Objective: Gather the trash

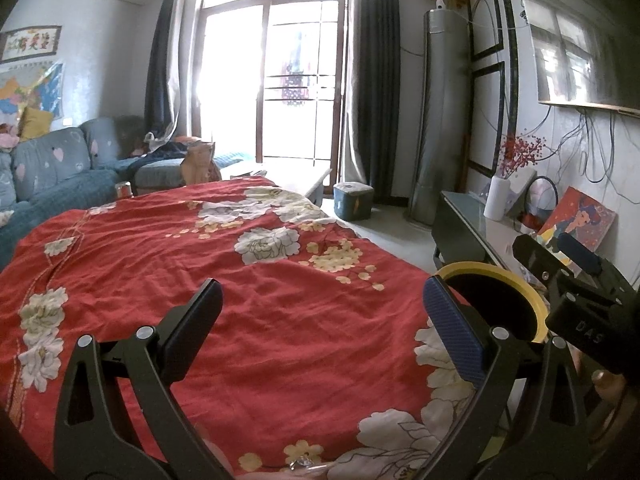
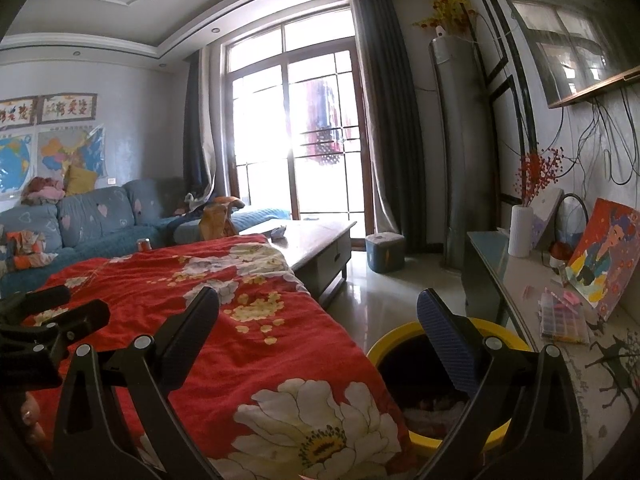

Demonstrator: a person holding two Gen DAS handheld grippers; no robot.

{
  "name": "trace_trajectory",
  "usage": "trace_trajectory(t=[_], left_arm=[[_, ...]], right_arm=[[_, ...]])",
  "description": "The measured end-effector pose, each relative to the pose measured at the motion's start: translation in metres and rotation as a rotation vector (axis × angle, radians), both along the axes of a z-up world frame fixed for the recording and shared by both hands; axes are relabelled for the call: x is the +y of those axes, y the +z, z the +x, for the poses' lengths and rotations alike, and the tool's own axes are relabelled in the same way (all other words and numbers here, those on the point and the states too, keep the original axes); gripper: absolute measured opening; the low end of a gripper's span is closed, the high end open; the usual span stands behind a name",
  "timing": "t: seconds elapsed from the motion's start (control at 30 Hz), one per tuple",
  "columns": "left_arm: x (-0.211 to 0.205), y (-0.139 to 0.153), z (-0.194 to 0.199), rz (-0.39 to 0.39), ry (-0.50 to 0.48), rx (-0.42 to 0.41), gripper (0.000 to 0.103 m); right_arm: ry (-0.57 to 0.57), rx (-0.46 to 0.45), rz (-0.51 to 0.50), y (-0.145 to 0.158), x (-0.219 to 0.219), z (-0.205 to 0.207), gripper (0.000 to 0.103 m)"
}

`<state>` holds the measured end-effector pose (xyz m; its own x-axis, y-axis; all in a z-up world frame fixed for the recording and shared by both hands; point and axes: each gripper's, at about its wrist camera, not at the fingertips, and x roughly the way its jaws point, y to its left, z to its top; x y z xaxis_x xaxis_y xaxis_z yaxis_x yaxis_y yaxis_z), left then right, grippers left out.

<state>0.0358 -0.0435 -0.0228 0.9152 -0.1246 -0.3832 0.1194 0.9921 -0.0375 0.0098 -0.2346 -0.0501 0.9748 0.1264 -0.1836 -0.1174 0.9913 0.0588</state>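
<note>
My left gripper [image 1: 322, 292] is open and holds nothing above a table draped in a red floral cloth [image 1: 240, 300]. The right gripper [image 2: 318, 300] is also open and holds nothing, over the cloth's right edge [image 2: 280, 340] and a yellow-rimmed bin [image 2: 384, 346]. The bin's dark inside holds some pale crumpled trash [image 2: 432, 412]. The same bin [image 1: 500, 270] shows behind my left gripper's right finger. A red can [image 2: 143, 245] stands at the cloth's far end, also the can [image 1: 124, 190]. A crumpled scrap [image 2: 279, 232] lies on the coffee table.
A wooden coffee table [image 2: 320, 236] continues beyond the cloth. A brown paper bag [image 2: 216, 222] stands by the blue sofa [image 2: 96, 220]. A TV cabinet [image 2: 520, 292] with a vase, painting and small items runs along the right. A small blue stool [image 2: 384, 250] sits near the curtains.
</note>
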Motion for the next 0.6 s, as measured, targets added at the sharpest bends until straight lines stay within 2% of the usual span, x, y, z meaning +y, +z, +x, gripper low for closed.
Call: trace_trajectory(t=[0.6], left_arm=[[-0.0002, 0.0011, -0.0003, -0.001, 0.001, -0.002, 0.092]], right_arm=[[0.001, 0.011, 0.001, -0.0068, -0.0037, -0.0003, 0.097]])
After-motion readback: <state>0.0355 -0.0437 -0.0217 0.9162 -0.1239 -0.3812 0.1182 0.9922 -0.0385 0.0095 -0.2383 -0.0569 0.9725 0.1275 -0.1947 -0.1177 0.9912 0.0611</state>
